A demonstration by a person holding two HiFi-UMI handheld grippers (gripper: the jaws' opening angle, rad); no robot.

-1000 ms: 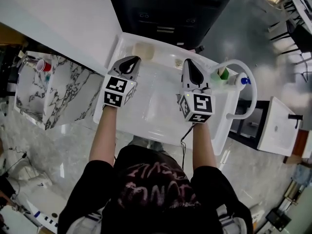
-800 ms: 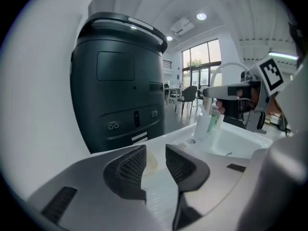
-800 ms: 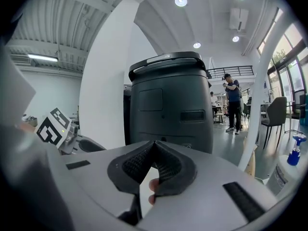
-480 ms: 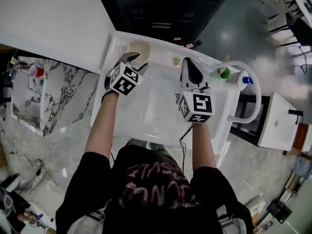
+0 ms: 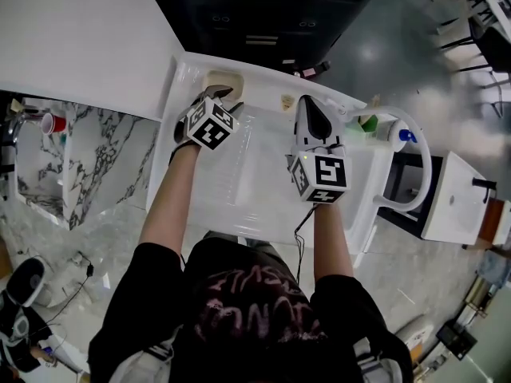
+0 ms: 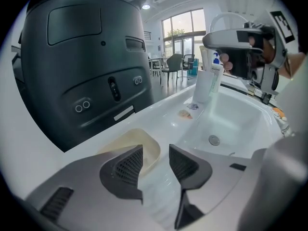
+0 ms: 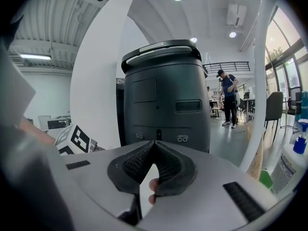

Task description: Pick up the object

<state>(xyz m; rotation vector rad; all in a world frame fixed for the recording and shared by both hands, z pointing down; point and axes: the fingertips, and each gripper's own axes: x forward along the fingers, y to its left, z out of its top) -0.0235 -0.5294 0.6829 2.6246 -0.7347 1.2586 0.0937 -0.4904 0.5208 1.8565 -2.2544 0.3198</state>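
On the back left corner of the white sink unit point(image 5: 185, 78), on the ledge beside the basin point(image 6: 236, 117), lies the cream, rounded-square object point(image 6: 147, 147). Just above it the left gripper point(image 6: 156, 161) tilts downward, its 2 jaws standing apart after just closing in a little; the gap between them shows the object's near edge and bare white ledge, and neither pad presses on it. Further along the ledge sit a small tan scrap point(image 6: 185, 113) and a white tube point(image 6: 204, 86) standing upright near the curved white faucet point(image 5: 409, 126). A round drain point(image 6: 214, 140) marks the basin's floor. Over the basin's right part the right gripper point(image 7: 153, 147) points nearly level with its 2 jaws pressed together at the tips and nothing held; a fingertip shows behind them. Beyond the sink rises a large dark machine point(image 7: 163, 93), and a person point(image 7: 229, 99) stands far off.
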